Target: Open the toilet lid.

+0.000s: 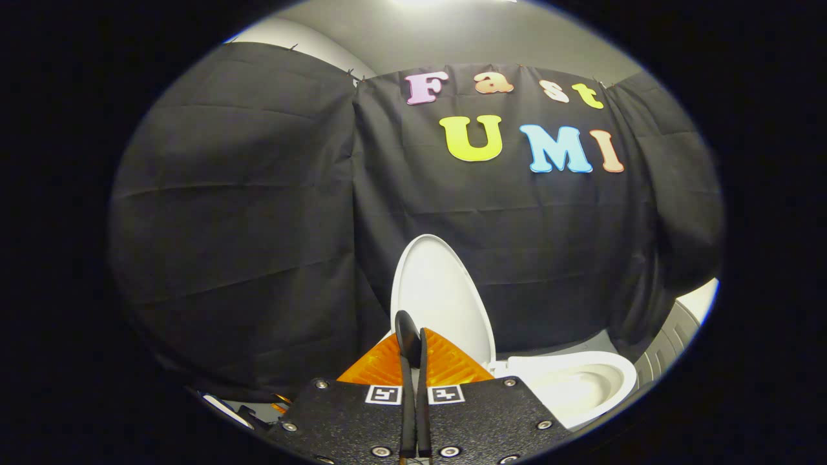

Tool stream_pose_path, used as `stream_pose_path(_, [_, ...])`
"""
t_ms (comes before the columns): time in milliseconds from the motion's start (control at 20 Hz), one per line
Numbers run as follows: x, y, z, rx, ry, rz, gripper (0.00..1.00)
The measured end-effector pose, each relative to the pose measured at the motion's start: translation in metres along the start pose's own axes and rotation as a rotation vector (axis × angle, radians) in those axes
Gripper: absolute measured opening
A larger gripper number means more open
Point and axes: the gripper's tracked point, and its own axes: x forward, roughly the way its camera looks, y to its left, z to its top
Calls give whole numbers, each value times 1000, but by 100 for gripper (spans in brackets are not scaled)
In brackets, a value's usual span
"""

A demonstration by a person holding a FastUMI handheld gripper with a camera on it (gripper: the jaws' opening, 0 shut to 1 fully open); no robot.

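Note:
The white toilet lid [442, 297] stands raised, upright against the black cloth wall, just beyond my fingers. To its right and lower, the toilet's seat and open bowl [585, 384] show. My gripper [413, 336] is shut, its two fingers pressed together with nothing between them. The fingertips overlap the lower left part of the lid in the view; I cannot tell whether they touch it.
The black cloth wall [258, 213] hangs close behind the toilet on all sides. A pale ribbed object [672, 336] stands at the far right beside the bowl. Small items [226, 410] lie low at the left near the gripper's body.

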Motion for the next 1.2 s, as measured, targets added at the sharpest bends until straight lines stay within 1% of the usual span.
stream_pose_path(100, [1,4,-2,-3,0,18,2])
stream_pose_path(150, [2,7,-4,0,2,44,11])
stream_pose_path(300, [-11,17,1,38,-11,131,44])
stream_pose_path(350, [-16,16,8,39,-35,149,65])
stream_pose_path(400, [-25,10,19,32,-64,155,76])
stream_pose_path(450, [-32,2,31,26,-92,160,90])
stream_pose_path(500, [-36,-5,37,29,-114,167,93])
stream_pose_path(650, [-48,-33,52,33,-157,168,93])
stream_pose_path(750, [-58,-66,63,-5,-167,119,93])
stream_pose_path(1000, [-80,-142,79,-80,-198,26,93])
stream_pose_path(1200, [-91,-215,88,-58,-215,-62,93])
